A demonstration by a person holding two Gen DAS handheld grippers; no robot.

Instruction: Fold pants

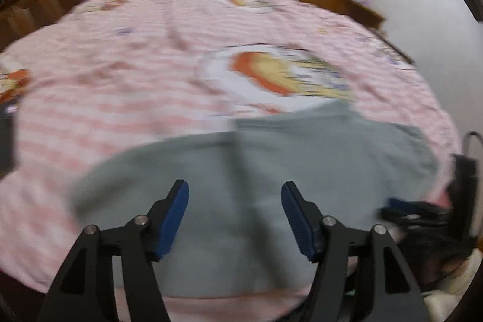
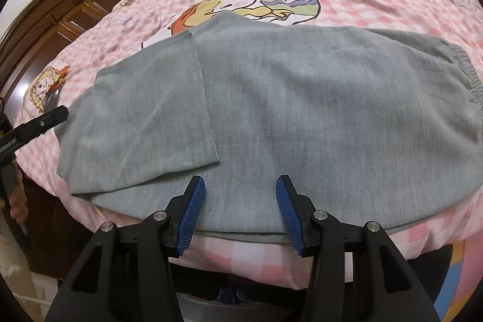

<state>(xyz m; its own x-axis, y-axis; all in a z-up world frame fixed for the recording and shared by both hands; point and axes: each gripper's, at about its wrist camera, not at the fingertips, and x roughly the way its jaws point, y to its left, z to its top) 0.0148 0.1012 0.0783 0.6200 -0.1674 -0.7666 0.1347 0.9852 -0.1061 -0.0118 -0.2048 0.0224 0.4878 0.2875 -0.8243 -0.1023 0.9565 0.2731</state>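
Both grippers, left (image 1: 235,219) and right (image 2: 240,210), gape wide and empty over the pants (image 2: 271,110); a one-layer pinch risks undoing the fold.

Black fingers (image 2: 193,210), blue ribbed pads, silver screws

Left wrist view: you look forward between your spread left tongs (image 1: 235,219), close above the near edge of the bed (image 1: 120,98), facing its far side; the frame is blurred. Right wrist view: you look between the parted right tongs (image 2: 240,212), equally near, same heading. Both views share the grey pants (image 2: 302,116) and the bed.
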